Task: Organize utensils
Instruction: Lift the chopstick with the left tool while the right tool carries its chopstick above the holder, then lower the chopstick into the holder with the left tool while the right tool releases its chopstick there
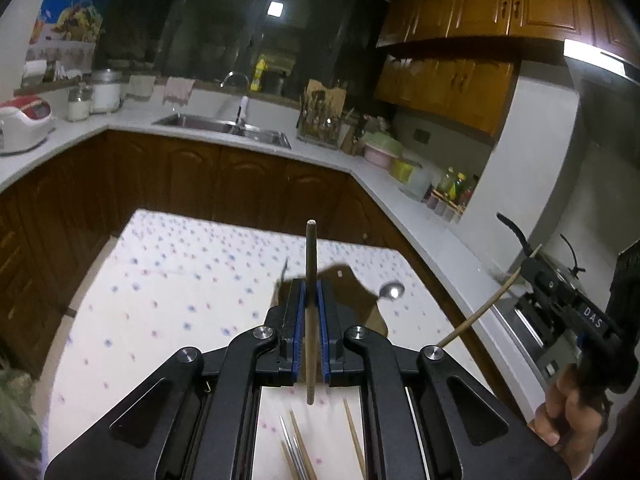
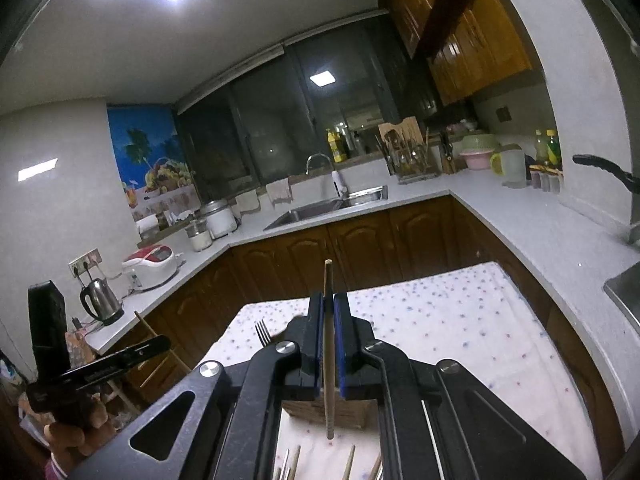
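Observation:
My left gripper [image 1: 311, 284] is shut on a dark wooden chopstick [image 1: 311, 264] that stands upright between the blue pads, above the dotted tablecloth [image 1: 180, 280]. My right gripper [image 2: 329, 298] is shut on a pale wooden chopstick [image 2: 329, 340], also upright; it shows in the left wrist view [image 1: 484, 308] at the right. A brown wooden holder [image 1: 360, 300] sits behind the left gripper, with a fork [image 2: 263, 332] and a spoon [image 1: 392, 291] sticking out of it. Several loose chopsticks [image 1: 300, 444] lie on the cloth below the grippers.
An L-shaped white counter [image 1: 340, 160] with a sink [image 1: 224, 126] runs behind the table. A utensil rack [image 1: 320, 120], bowls and bottles stand at the right; a rice cooker [image 1: 24, 120] at the left. A kettle [image 2: 102, 300] stands on the left counter.

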Tool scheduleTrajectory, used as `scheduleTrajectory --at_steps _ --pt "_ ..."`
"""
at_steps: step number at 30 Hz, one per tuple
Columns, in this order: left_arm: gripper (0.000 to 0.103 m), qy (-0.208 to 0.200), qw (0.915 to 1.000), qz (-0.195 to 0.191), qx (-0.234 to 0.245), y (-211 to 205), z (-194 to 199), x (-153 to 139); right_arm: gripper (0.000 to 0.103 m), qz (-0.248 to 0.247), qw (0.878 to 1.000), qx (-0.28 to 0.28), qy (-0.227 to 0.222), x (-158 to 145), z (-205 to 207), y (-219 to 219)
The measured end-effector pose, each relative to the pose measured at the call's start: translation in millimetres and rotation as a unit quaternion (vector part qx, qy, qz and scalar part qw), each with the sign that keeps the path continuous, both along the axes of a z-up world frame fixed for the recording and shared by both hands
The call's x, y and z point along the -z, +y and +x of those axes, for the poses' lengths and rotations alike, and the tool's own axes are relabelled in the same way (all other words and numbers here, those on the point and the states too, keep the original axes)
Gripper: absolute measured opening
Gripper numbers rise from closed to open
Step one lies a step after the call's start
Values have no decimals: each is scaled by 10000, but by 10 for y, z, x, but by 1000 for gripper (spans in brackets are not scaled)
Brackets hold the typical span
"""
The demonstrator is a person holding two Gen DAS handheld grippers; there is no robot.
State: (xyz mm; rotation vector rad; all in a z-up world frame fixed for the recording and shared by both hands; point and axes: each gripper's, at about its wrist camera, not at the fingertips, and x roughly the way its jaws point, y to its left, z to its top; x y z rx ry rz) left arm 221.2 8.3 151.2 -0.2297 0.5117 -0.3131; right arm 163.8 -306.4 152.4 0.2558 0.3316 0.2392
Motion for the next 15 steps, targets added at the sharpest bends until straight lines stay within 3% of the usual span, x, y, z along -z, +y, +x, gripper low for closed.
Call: scheduleTrajectory --at_steps 9,15 --pt "5 -423 9987 25 -282 13 412 -285 5 128 9997 54 -208 -158 396 66" --pt "5 -338 9984 21 -451 -38 759 -90 5 -27 9996 183 -229 -74 667 147"
